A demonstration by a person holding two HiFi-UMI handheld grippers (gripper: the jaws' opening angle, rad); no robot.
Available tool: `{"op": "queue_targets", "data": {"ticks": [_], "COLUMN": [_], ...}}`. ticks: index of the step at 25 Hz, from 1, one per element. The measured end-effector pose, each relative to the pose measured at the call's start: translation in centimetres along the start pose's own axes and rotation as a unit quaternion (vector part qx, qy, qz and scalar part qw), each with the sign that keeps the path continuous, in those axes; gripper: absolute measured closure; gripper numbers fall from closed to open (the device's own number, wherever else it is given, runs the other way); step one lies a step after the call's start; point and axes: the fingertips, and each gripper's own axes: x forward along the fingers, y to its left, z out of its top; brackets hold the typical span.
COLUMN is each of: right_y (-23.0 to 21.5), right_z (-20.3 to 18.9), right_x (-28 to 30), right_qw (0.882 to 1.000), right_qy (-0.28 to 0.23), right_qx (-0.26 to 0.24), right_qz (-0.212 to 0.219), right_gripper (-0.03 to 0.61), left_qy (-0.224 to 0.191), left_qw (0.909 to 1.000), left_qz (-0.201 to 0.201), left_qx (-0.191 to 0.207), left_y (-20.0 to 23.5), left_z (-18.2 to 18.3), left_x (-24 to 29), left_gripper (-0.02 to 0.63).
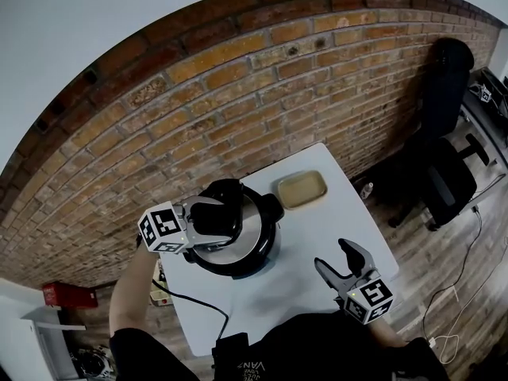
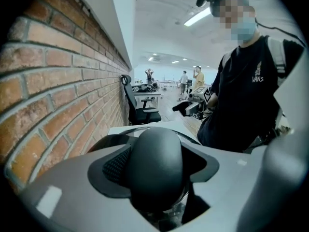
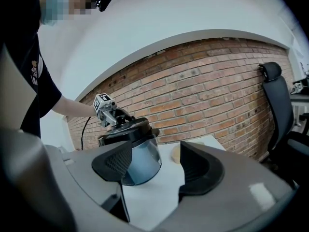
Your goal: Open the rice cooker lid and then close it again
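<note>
- The round black-and-steel rice cooker (image 1: 242, 252) is sitting on the white square table (image 1: 325, 228), just beside a shallow tan tray (image 1: 302, 189).
- The left gripper (image 1: 208, 222) is clamping the smooth black domed knob (image 2: 157, 153) on the cooker's dark lid (image 3: 128, 127).
- The right gripper (image 1: 332, 256) is hanging above the table with jaws apart and empty, well apart from the cooker.
- The lid is probably rigid and fairly light. The rounded knob is likely slippery, so it is calling for a firm, centred hold.

This looks like an open-plan office or lab: brick wall (image 1: 238, 94), black office chair (image 1: 448, 182), wood floor (image 1: 452, 270), ceiling strip light (image 2: 197, 17), and people (image 2: 198, 76) among distant desks (image 2: 145, 95).
</note>
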Motion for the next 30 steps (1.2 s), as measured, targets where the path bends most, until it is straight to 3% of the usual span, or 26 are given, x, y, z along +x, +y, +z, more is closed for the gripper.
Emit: {"op": "queue_targets", "data": {"ticks": [6, 15, 21, 30], "right_y": [0.2, 1.5, 2.3, 3.1], "right_z": [0.3, 0.6, 1.6, 3.0], "right_x": [-0.1, -0.7, -0.9, -0.2], "right_qw": [1.000, 1.000, 1.000, 0.997], "right_qy": [-0.001, -0.014, -0.023, -0.030], "right_qx": [-0.014, -0.018, -0.007, -0.036], "right_qz": [-0.008, -0.002, 0.012, 0.067], "right_gripper": [0.261, 0.261, 0.261, 0.261], "left_qy": [0.015, -0.006, -0.086, -0.137], "left_qw": [0.9985, 0.9993, 0.9916, 0.9639], "left_qz": [-0.008, 0.020, 0.096, 0.223], "left_qx": [0.052, 0.031, -0.002, -0.048], "left_y": [0.1, -0.3, 0.1, -1.5], "left_z": [1.8, 2.3, 4.8, 5.4], "left_x": [-1.2, -1.9, -5.0, -11.5], "left_gripper": [0.301, 0.301, 0.301, 0.301]}}
